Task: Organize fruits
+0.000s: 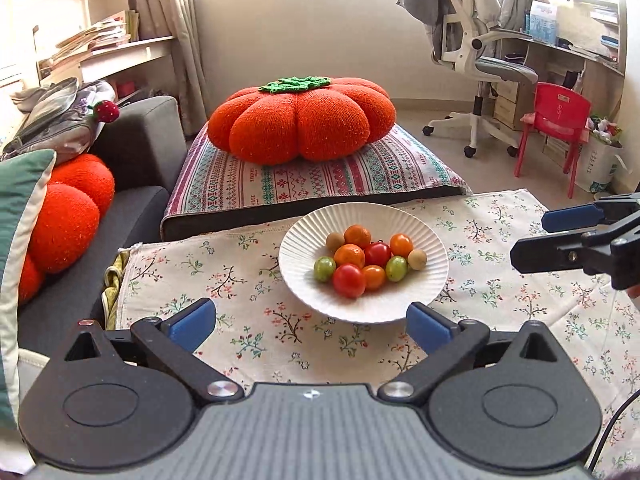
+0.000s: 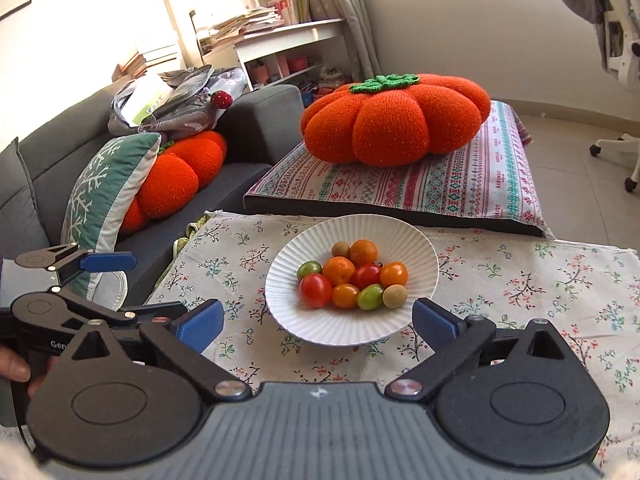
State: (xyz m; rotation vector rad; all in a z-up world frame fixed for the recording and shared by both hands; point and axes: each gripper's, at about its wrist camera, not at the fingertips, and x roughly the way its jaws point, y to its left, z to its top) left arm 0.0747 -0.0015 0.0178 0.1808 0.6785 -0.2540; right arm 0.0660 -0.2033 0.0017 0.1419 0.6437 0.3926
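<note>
While fruits (image 1: pixel 362 261) lie plated, both tools (image 1: pixel 310 326) hover nearby, empty.

A: what's on the surface (image 1: pixel 500 280) exactly?

B: a floral cloth (image 1: pixel 256 320) covers pretty much all of it, hanging a bit rumpled at the left edge. Right on the cloth is one ribbed white plate (image 1: pixel 304 280), roughly mid-width and closer to the far edge. The small round fruits (image 1: pixel 362 262) are piled in the plate.
</note>
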